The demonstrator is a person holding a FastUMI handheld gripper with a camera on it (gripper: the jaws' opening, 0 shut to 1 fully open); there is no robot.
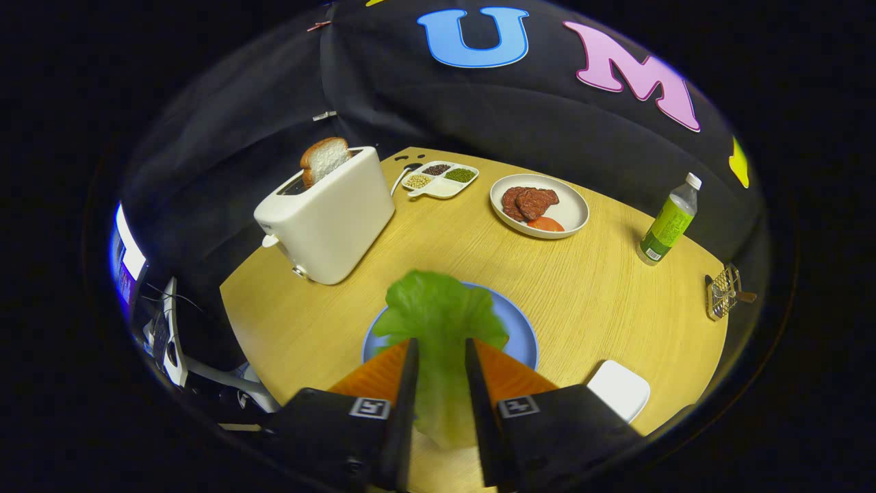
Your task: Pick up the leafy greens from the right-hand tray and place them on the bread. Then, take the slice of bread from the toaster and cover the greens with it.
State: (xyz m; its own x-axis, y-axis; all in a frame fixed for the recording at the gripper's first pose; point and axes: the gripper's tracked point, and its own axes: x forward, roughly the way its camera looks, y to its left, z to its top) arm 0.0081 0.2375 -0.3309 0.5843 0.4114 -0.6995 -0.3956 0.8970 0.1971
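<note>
Gripper (440, 352) jaws clamp leafy greens (441, 318) above blue plate (521, 335); toaster (328, 219) beyond.

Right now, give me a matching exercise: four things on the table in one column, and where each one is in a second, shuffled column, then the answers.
Things:
1. lettuce leaf
2. bread slice
3. meat patties
4. green bottle

Places:
A. on the white plate, next to a tomato slice
B. standing alone near the table's far right edge
C. sticking up out of the white toaster
D. clamped between the fingers of the hand-held gripper, over the blue plate

Pairs: 1-D, 2-C, 3-A, 4-B
</note>
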